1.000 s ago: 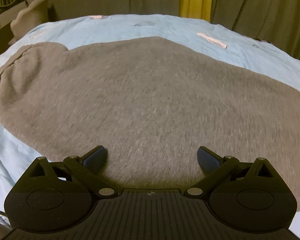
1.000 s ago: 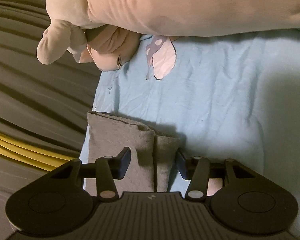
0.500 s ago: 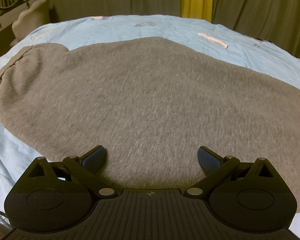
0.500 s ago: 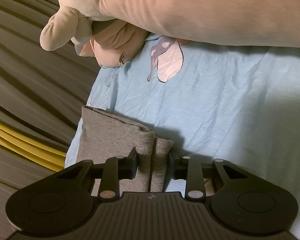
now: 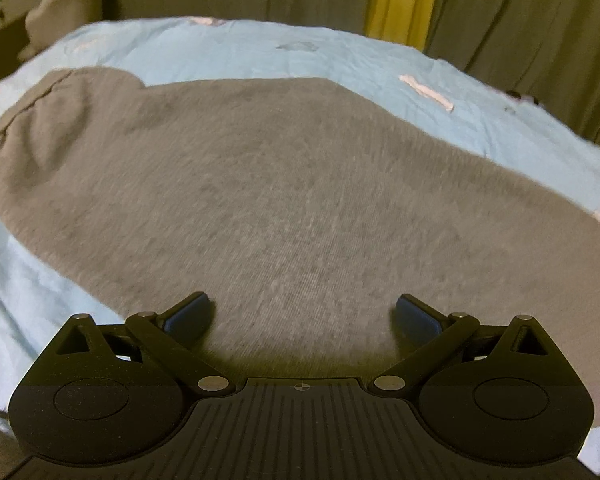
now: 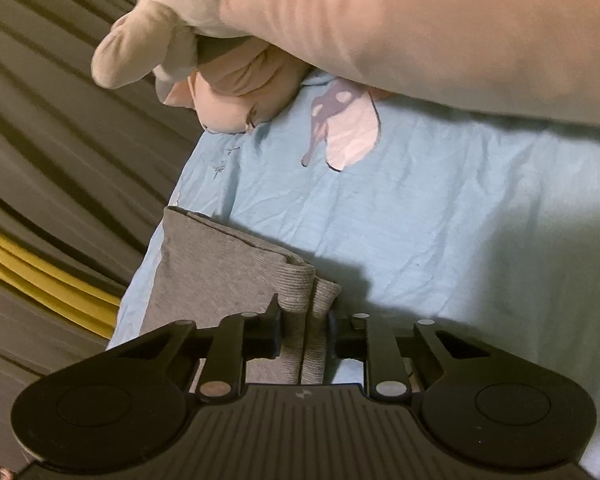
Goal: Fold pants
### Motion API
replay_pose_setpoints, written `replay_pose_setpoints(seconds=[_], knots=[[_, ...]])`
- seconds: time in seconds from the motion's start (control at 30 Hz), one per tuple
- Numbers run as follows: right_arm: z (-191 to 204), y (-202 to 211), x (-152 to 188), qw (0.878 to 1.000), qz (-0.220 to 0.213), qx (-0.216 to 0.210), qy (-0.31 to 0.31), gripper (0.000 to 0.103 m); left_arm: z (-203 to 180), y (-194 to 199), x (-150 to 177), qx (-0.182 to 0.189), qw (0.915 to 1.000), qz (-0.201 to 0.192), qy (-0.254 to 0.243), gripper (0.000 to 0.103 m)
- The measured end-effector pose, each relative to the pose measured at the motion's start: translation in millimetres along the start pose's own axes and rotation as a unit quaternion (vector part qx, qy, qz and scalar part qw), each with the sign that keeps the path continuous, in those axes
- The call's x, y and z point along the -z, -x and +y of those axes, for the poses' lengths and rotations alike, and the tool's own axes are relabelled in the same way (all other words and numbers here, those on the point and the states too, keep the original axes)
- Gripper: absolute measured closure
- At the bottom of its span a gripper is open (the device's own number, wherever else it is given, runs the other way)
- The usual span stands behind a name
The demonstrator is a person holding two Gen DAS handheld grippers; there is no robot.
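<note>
Grey knit pants (image 5: 284, 184) lie flat across a light blue bedsheet (image 5: 228, 48) in the left wrist view, waistband at the far left. My left gripper (image 5: 302, 314) is open just above the near part of the cloth, holding nothing. In the right wrist view my right gripper (image 6: 303, 330) is shut on the ribbed cuffs of the pants (image 6: 300, 300), which stand pinched between the fingers; the rest of that leg end (image 6: 216, 264) lies on the sheet to the left.
A large pink plush toy (image 6: 380, 28) lies across the top of the right wrist view, close beyond the cuffs. Grey and yellow curtains (image 5: 404, 0) hang behind the bed. The bed's edge (image 6: 156, 240) runs just left of the cuffs. A chair back (image 5: 68, 4) stands at far left.
My right gripper closed from open onto the ribbed cuffs and has lifted them slightly. My left gripper stays open and has shifted a little over the pants.
</note>
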State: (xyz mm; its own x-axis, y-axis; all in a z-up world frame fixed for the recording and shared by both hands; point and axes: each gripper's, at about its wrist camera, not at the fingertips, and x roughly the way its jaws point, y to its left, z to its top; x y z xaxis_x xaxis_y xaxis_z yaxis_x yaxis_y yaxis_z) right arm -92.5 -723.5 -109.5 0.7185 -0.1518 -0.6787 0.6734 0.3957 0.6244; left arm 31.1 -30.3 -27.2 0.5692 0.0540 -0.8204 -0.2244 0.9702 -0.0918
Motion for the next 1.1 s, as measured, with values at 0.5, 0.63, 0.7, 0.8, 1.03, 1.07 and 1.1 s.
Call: replay_pose_setpoints(seconds=[0.5,0.63,0.7,0.8,1.03,1.07,1.1], knots=[[270,71,163,0.852,0.01,-0.235,0.468,0.092,85,91,-7,0.007,0.9873,-0.152,0.045,0.001],[278,30,275,0.79,0.133,-0.221,0.556,0.092,111,79,-2,0.062,0.9833,-0.118,0.124,0.001],[263,6,310,0.776,0.18,-0.185,0.575,0.092,118,71,-5,0.068,0.9822,-0.095,0.147,0.001],[258,10,319,0.769,0.165,-0.18,0.59,0.092,125,61,-5,0.073,0.9806,-0.071,0.167,0.001],[256,20,294,0.823,0.16,-0.194,0.509,0.092,127,48,-5,0.081,0.9808,-0.047,0.171,0.001],[259,27,300,0.813,0.149,-0.196,0.527,0.092,126,48,-5,0.081,0.9814,-0.048,0.167,0.001],[260,31,304,0.807,0.148,-0.198,0.536,0.092,125,48,-5,0.082,0.9817,-0.049,0.165,0.001]])
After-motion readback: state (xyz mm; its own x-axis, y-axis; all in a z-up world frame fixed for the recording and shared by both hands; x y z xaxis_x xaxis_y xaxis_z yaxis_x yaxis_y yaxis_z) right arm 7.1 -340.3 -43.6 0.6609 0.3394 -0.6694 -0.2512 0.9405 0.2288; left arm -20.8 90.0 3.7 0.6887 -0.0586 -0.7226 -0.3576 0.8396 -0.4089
